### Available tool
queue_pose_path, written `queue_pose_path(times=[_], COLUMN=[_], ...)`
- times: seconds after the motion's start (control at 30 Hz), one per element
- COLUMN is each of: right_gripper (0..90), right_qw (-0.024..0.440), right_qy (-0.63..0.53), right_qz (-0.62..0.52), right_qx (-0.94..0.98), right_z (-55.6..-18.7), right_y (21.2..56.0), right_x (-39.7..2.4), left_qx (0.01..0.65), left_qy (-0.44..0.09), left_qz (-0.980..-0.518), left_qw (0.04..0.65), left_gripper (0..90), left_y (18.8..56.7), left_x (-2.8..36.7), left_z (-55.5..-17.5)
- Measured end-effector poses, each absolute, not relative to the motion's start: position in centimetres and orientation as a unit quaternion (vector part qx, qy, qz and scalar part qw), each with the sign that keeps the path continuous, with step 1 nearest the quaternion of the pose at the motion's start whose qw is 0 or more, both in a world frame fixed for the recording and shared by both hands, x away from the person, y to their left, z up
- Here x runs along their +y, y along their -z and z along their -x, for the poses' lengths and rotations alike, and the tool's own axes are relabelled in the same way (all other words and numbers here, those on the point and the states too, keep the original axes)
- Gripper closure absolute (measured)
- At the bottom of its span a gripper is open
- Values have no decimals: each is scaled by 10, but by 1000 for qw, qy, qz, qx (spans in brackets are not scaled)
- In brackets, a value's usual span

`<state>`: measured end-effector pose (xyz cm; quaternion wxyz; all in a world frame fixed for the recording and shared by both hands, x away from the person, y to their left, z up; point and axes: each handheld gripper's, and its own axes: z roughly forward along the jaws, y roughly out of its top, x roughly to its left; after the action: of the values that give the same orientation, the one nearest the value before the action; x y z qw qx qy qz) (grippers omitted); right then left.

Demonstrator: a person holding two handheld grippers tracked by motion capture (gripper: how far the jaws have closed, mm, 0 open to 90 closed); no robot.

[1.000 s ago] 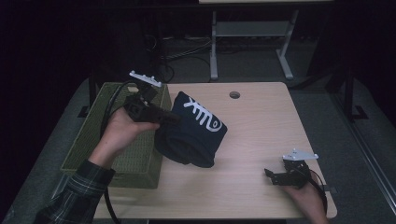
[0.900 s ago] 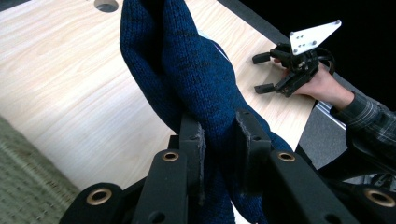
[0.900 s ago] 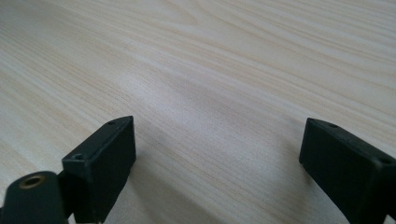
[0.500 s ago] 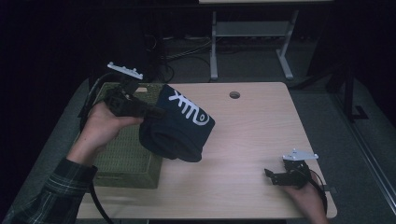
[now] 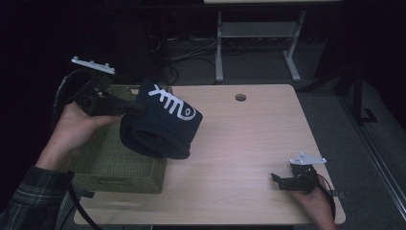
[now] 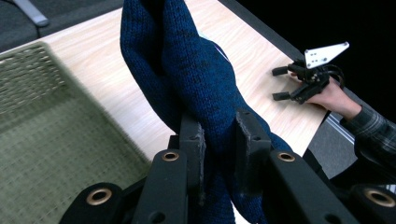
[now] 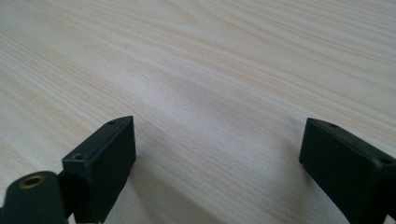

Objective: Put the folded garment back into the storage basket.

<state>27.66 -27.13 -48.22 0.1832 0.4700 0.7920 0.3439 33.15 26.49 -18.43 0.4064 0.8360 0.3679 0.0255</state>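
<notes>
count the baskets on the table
1. The green woven basket sits at the table's left edge, under the dark blue knit that the left tongs hold over its right rim. The knit may hide part of it.

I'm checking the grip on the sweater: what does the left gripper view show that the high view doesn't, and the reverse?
Left gripper view: the left gripper's fingers pinching a fold of the dark blue sweater, knit texture clear.
High view: the white design on the sweater, the whole green basket it hangs over, the table's hole.
Both: sweater, basket, table, and the right gripper resting apart on the table.
</notes>
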Motion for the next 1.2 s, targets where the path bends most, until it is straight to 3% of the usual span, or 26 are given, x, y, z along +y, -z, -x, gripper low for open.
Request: queue_pose_path(times=[0.53, 1.2], right_gripper=[105, 105], right_qw=[183, 183], right_qy=[-343, -343], right_qz=[-470, -469], right_qx=[792, 793], right_z=[-277, -277], right_y=[482, 482], right_x=[-271, -271], left_qx=[412, 473], left_qy=[-47, -49], left_qz=[-803, -782], left_qw=[427, 403], left_gripper=[756, 755], left_y=[175, 223], left_x=[325, 360], left_z=[-316, -325])
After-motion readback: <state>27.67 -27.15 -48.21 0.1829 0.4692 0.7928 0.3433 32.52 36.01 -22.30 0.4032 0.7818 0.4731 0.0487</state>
